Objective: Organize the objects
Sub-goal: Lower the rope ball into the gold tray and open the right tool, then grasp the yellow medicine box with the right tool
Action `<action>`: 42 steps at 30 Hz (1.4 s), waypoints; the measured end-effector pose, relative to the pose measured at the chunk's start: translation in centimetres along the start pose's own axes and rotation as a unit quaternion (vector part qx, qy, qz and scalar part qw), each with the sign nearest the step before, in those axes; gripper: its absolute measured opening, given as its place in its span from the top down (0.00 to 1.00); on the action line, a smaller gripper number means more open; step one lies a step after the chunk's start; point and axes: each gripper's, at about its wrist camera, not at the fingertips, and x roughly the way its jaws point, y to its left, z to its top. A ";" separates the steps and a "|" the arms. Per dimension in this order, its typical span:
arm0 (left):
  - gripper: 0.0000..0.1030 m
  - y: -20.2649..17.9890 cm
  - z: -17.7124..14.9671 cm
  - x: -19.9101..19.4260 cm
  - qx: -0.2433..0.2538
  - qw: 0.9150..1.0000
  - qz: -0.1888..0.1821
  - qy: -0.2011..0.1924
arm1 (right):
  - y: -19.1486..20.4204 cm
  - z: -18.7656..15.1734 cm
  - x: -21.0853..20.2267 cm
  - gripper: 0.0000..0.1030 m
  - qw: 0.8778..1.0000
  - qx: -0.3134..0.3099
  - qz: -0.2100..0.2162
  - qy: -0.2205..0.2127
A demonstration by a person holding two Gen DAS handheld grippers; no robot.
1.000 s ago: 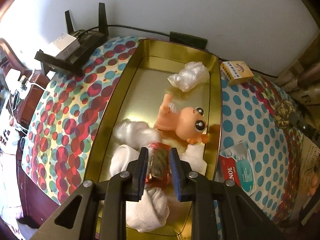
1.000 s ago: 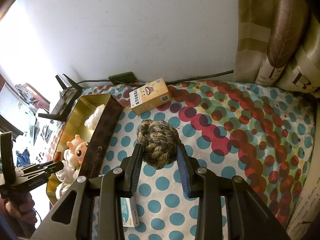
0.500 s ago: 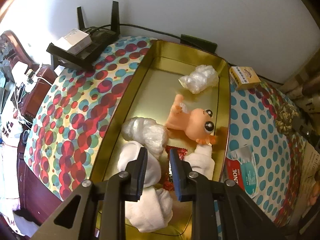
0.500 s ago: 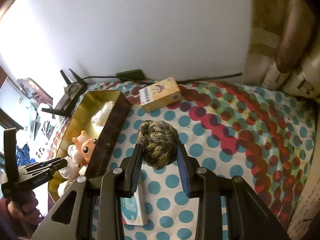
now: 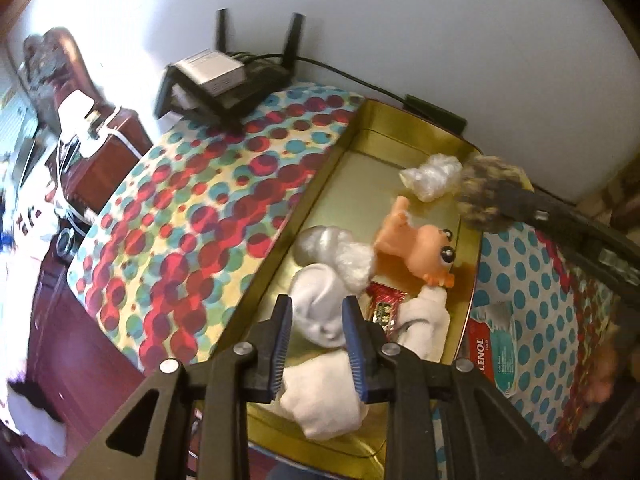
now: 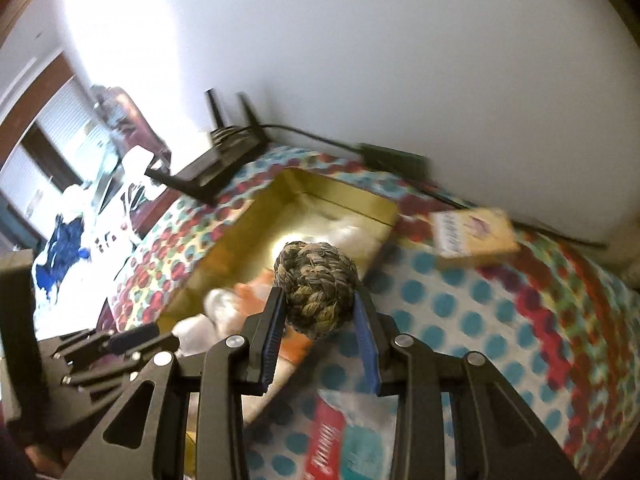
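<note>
A gold tin tray holds white socks, an orange toy figure, a red snack packet and two clear plastic wads. My left gripper hovers over the near sock, its jaws opening with nothing gripped; it also shows low on the left as the left gripper. My right gripper is shut on a braided rope ball above the tray's right rim. The left wrist view shows that rope ball and right gripper entering from the right.
A black router stands at the wall behind the tray, with a cable and adapter. A yellow carton and a red-and-teal medicine box lie on the dotted cloth right of the tray. Dark wooden furniture with cables stands left.
The left gripper let go of the red packet, which now lies in the tray, and drew back and left. The right gripper carried the rope ball left, over the tray's edge.
</note>
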 end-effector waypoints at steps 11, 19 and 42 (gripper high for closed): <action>0.57 3.3 -1.2 -2.1 -0.045 0.999 -0.001 -0.029 | 3.3 1.5 6.0 0.69 0.999 -0.029 -0.002 0.042; 0.40 2.9 -1.2 -2.1 -0.033 0.999 -0.036 -0.021 | 2.6 1.9 6.2 0.62 0.999 -0.018 -0.006 0.044; 0.37 3.1 -0.9 -3.1 -0.009 0.999 -0.022 -0.043 | -15.7 4.7 3.6 0.24 0.900 0.414 -0.130 0.033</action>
